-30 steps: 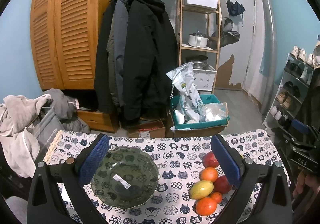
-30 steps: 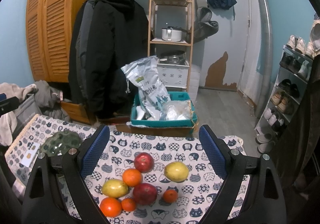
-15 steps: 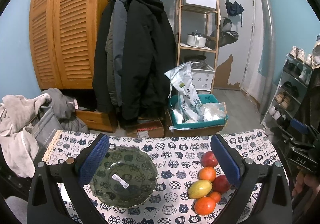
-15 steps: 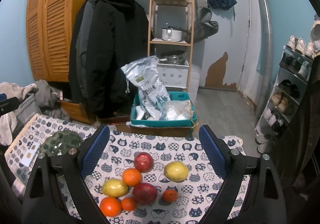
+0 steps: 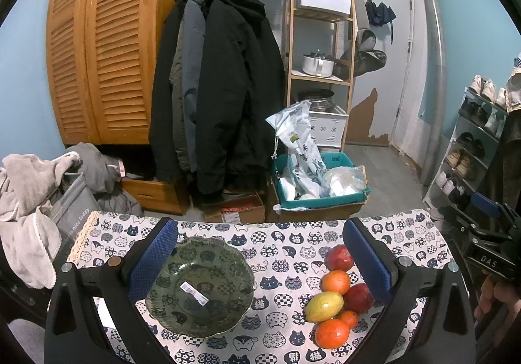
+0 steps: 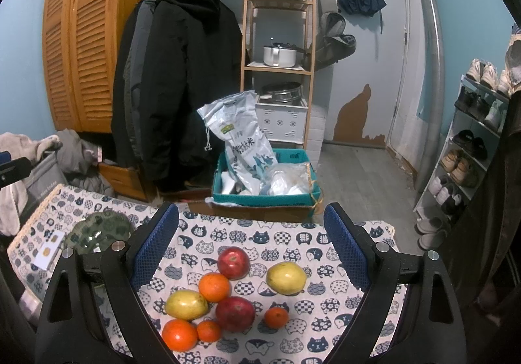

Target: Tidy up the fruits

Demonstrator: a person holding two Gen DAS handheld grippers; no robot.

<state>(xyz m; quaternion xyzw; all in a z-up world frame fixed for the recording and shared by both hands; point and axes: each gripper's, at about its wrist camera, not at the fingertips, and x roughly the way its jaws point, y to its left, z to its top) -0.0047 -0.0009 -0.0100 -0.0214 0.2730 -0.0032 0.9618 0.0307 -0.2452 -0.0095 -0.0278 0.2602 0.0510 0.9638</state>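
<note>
Directly below right claw (image 6: 250, 243): fruits (image 6: 228, 292)

- My left wrist camera looks forward and down over the cat-print table (image 5: 293, 243), close above the green bowl (image 5: 200, 287).
- My right wrist camera faces the same way from further right, close above the fruit pile (image 6: 228, 295).
- Both views share bowl (image 6: 99, 230), fruit (image 5: 338, 295), coats and shelf.

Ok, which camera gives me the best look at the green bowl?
The left wrist view: the green bowl sits near and almost whole, empty but for a sticker. The right wrist view shows only part of it, at the far left behind the tongs.
</note>
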